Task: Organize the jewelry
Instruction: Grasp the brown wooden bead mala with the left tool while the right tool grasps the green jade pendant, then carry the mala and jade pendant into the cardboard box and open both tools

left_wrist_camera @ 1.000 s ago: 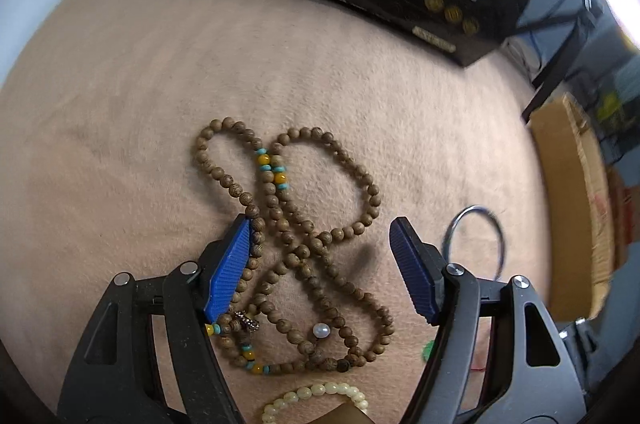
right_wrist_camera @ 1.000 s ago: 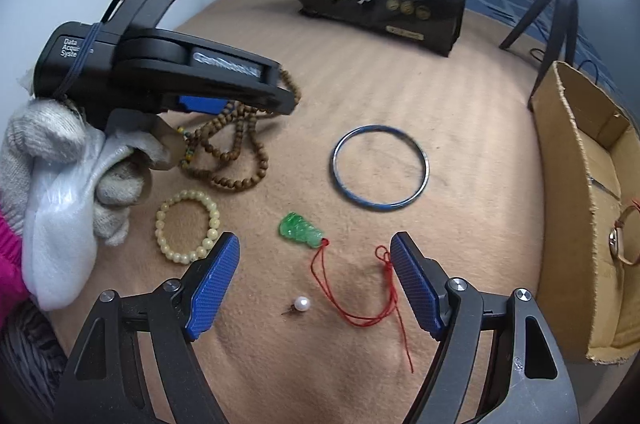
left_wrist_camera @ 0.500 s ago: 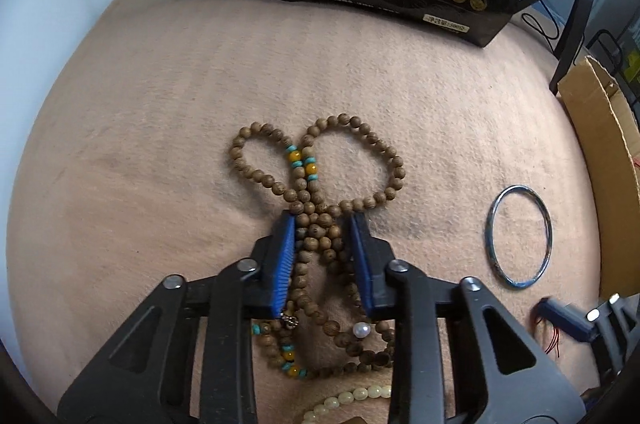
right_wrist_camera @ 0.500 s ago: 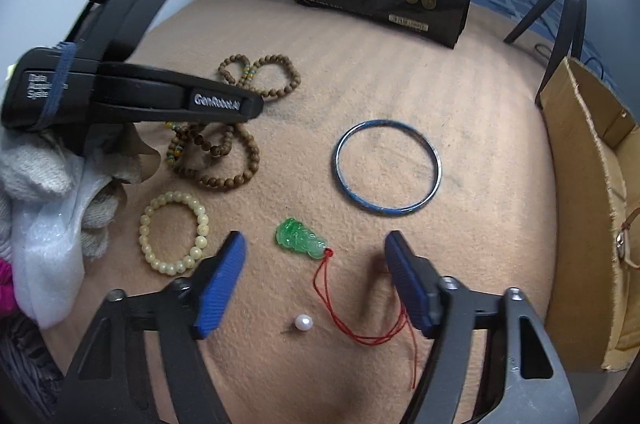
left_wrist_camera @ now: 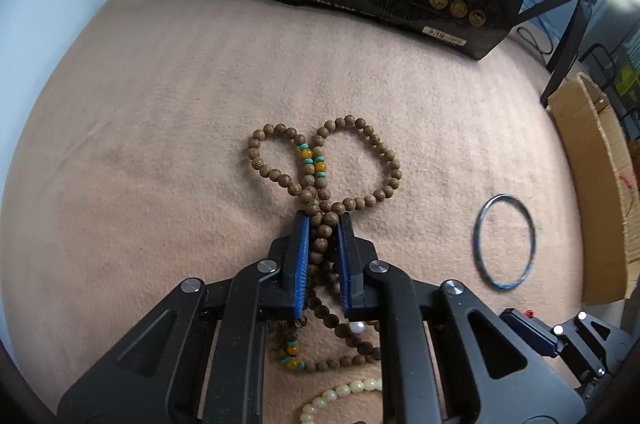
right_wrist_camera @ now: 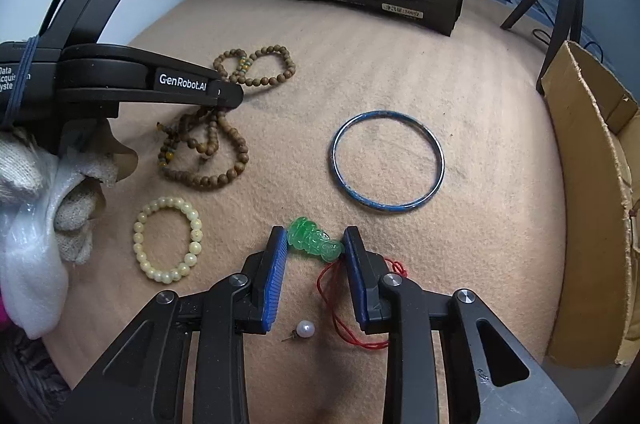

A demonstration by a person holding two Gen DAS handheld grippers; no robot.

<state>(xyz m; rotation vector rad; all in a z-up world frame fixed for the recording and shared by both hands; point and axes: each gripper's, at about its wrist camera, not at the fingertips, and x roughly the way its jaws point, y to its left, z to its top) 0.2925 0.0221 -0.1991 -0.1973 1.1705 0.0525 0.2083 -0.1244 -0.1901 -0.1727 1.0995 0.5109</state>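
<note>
A long string of brown wooden beads [left_wrist_camera: 362,202] with turquoise and amber accents lies looped on the tan blanket [left_wrist_camera: 160,104]. Near it are a cream bead bracelet [right_wrist_camera: 168,240], a blue bangle [right_wrist_camera: 387,160], a green carved pendant [right_wrist_camera: 316,240] on red cord, and a loose pearl [right_wrist_camera: 305,328].

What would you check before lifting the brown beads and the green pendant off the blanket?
1. Left gripper around the wooden bead necklace: ok; its jaws have just been closing and now pinch the bunched strands.
2. Whole necklace caught: cannot tell; loops trail loose on both sides of the pads.
3. Right gripper on the green pendant: ok; jaws have just been closing, both pads touch its ends.
4. Red cord free: ok; it lies loose between the fingers.
5. Pearl earring out of the grip: ok; it lies apart, nearer the camera.
6. Cardboard box reachable: cannot tell; only its side wall shows.
</note>
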